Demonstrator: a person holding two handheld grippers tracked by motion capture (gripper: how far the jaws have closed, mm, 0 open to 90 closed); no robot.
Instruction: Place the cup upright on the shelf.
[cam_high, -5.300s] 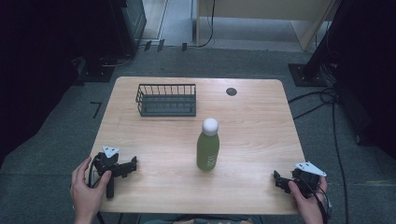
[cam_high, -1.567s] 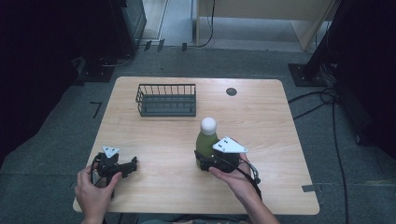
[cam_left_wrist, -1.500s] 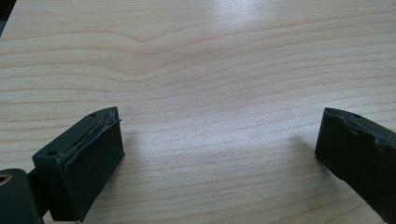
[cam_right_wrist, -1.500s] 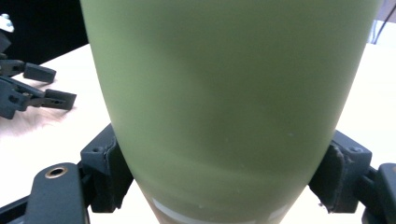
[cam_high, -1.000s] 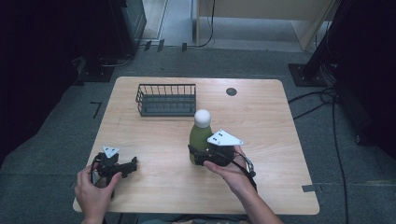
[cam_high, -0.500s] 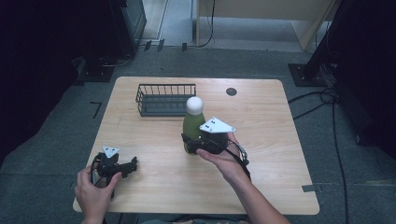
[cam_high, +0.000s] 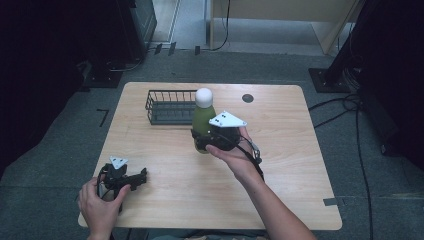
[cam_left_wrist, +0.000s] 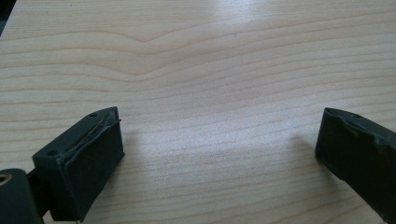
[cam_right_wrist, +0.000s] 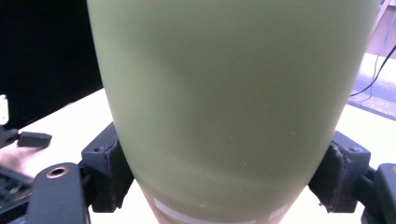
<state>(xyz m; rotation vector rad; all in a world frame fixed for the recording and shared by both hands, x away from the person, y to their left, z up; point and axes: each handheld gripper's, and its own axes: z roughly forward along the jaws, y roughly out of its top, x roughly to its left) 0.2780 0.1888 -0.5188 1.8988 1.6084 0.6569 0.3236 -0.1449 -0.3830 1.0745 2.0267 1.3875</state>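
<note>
A green bottle (cam_high: 202, 120) with a white cap (cam_high: 204, 96) hangs upright above the table, just in front of the black wire basket (cam_high: 169, 106). My right gripper (cam_high: 200, 140) is shut on its lower body; in the right gripper view the green bottle (cam_right_wrist: 233, 107) sits pressed between both pads (cam_right_wrist: 111, 170). My left gripper (cam_high: 140, 176) rests on the table near the front left corner, held by a hand. Its jaws stand wide apart over bare wood, the left gripper (cam_left_wrist: 219, 158) with nothing between its fingers.
The wooden table (cam_high: 300, 165) has a dark round hole (cam_high: 247, 98) at the back right. Cables (cam_high: 345, 107) run over the grey floor to the right. Dark equipment stands behind the table's left side.
My right gripper has lifted the bottle off the table and carried it back and left toward the basket. The left gripper has stayed where it was.
</note>
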